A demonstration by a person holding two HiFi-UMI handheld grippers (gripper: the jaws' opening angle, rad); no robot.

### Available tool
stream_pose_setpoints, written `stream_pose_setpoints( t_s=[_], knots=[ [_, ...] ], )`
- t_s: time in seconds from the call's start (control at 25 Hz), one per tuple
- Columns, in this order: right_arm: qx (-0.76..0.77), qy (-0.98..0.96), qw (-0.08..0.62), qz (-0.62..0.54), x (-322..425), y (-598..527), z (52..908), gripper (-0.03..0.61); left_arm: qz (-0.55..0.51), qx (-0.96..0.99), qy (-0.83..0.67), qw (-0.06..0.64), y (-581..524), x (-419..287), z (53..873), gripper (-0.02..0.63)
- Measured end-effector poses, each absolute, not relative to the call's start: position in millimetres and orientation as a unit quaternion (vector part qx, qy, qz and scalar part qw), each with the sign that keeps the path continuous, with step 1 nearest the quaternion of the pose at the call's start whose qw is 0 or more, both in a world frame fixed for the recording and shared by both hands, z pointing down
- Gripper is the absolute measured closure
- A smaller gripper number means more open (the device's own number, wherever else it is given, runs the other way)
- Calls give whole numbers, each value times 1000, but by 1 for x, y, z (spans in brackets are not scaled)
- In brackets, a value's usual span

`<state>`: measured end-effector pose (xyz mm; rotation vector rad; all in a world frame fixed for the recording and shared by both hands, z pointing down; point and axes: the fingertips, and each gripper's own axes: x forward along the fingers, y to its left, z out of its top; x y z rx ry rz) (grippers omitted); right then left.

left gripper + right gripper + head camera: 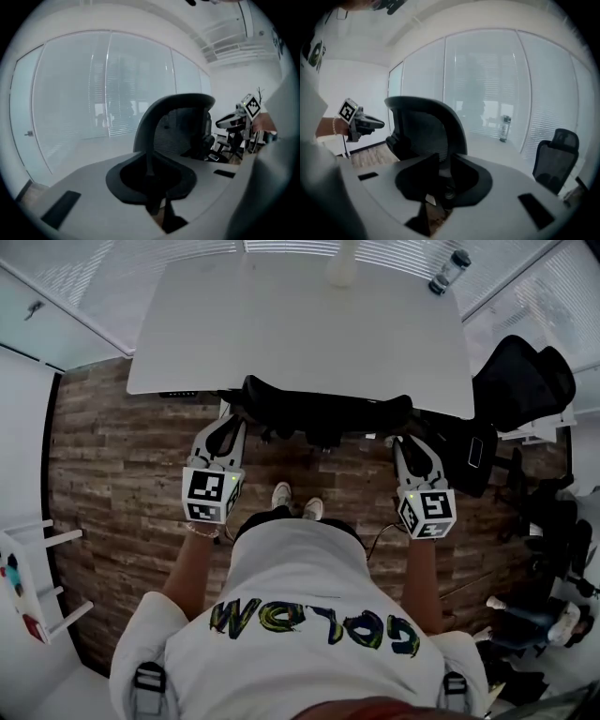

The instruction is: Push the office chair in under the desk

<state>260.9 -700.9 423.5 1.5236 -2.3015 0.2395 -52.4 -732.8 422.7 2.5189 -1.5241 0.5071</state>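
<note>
Office chair backrest along the bench's near edge, seat tucked beneath the bench, your left claw and right claw both pinched narrow, tips by that same edge, bottle at the bench's far right corner.

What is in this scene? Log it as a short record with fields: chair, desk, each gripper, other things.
chair: office chair, seat hidden under the desk, backrest at the near edge
desk: white desk, bottle at its far right corner
left gripper: left gripper, jaws together, nothing between them, at the backrest's left end
right gripper: right gripper, jaws together, empty, near the backrest's right end
contact with chair: cannot tell
other: second black chair to the right, wooden floor
</note>
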Motion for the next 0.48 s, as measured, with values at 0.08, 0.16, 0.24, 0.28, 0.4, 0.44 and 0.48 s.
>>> stream_pose_setpoints(
  t_s=[0.08,0.16,0.24,0.28,0.4,0.44,0.48],
  knots=[
    [543,-821,157,80,250,-694,403,499,138,850,-501,84,-726,-41,407,572],
    [541,-826,137,72,240,-688,383,506,124,859,-491,73,-721,-30,390,578],
    [537,-832,122,64,231,-683,367,512,112,866,-484,58,-717,-18,373,581],
    [535,-835,115,61,226,-681,359,515,103,868,-482,53,-714,-13,365,586],
    [526,-844,94,48,208,-674,335,520,70,874,-478,49,-705,-1,341,598],
    [523,-847,89,43,202,-672,328,523,62,876,-476,48,-702,4,334,598],
    [520,-849,85,38,197,-670,321,526,55,877,-475,46,-699,8,328,600]
  ],
)
